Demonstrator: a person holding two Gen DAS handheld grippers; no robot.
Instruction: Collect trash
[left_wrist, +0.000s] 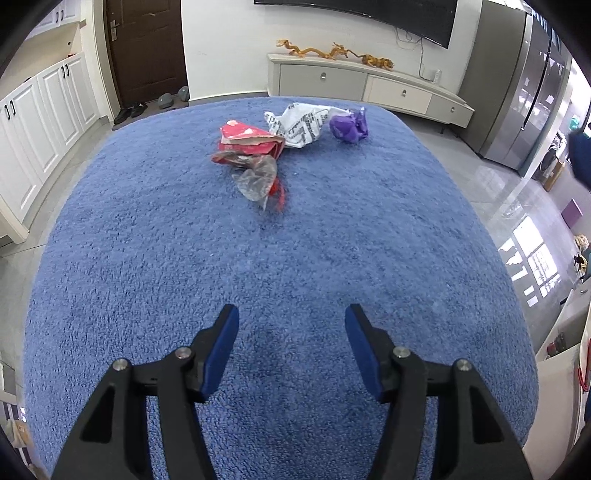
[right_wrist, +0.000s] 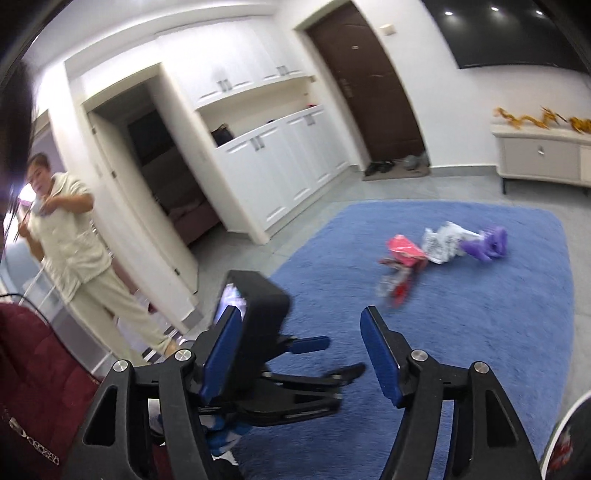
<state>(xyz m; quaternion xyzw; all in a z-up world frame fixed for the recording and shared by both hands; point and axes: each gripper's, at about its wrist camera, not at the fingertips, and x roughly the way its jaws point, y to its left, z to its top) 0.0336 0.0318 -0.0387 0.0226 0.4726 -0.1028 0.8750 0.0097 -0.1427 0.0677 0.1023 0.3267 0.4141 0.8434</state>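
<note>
Trash lies in a cluster at the far part of a blue rug (left_wrist: 147, 240): a red crumpled wrapper (left_wrist: 247, 142), a clear plastic wrapper with red bits (left_wrist: 258, 181), a white printed bag (left_wrist: 299, 123) and a purple crumpled wrapper (left_wrist: 349, 125). My left gripper (left_wrist: 291, 321) is open and empty, above the near part of the rug, well short of the trash. My right gripper (right_wrist: 301, 325) is open and empty. In the right wrist view the left gripper (right_wrist: 343, 356) shows over the rug (right_wrist: 480, 332), with the trash cluster (right_wrist: 439, 243) farther off.
A white TV cabinet (left_wrist: 369, 86) with golden dragon figures stands beyond the rug. White cupboards (right_wrist: 280, 166) and a dark door (right_wrist: 369, 81) line the left wall. A person in light clothes (right_wrist: 74, 240) stands at the left. A grey fridge (left_wrist: 524, 103) is at the right.
</note>
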